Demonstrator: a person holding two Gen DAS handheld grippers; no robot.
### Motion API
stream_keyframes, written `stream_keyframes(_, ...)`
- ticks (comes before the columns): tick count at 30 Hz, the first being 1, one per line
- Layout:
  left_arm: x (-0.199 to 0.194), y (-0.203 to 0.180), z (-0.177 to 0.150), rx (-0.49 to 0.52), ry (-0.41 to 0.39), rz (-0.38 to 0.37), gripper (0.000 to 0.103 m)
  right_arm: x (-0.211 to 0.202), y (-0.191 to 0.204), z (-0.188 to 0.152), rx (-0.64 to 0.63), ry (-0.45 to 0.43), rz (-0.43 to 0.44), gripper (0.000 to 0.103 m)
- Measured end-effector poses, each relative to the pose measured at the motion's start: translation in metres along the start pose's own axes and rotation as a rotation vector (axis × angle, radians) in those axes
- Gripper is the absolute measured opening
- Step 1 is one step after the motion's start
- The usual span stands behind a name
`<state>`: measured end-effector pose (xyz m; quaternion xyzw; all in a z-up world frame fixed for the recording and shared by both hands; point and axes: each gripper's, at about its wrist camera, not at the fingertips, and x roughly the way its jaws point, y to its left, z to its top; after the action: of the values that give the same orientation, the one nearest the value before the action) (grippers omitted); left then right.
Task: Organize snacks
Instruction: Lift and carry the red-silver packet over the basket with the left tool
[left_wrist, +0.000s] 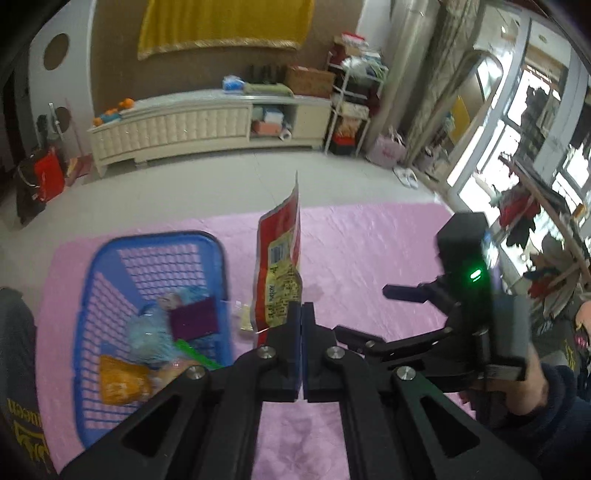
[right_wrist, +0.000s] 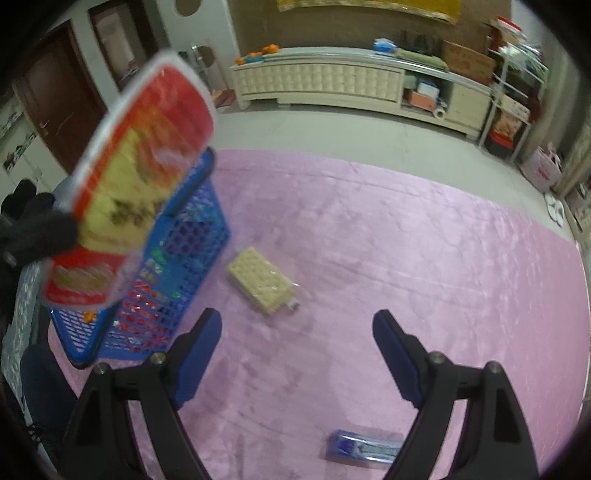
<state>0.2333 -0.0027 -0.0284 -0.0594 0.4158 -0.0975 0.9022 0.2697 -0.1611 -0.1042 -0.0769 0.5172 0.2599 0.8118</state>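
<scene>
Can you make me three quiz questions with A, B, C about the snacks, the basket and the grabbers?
1. Where does the cracker pack lie?
A. on the pink cloth
B. in the basket
C. on the cabinet

2. What colour is the basket?
A. green
B. blue
C. white

3. What does the left gripper do?
A. stands open
B. pinches the red packet
C. holds a cup

Answers: 1 A, it rests on the cloth beside the basket; 2 B, its mesh is blue; 3 B, its fingers close on the packet's edge.
</scene>
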Motion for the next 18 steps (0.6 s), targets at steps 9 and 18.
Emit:
stream_keyframes(9, -0.017, 0.063, -0.008, -0.076, -0.011, 0.087, 0.0, 0.024, 0.041, 0.017, -0.09, 0.021, 0.03, 0.087)
stream_keyframes(18, 0.04, 0.09, -0.025, -0.109, 0.133, 0.111, 0.0, 0.058, 0.053, 0.021, -0.158, 0.073, 0.014, 0.087)
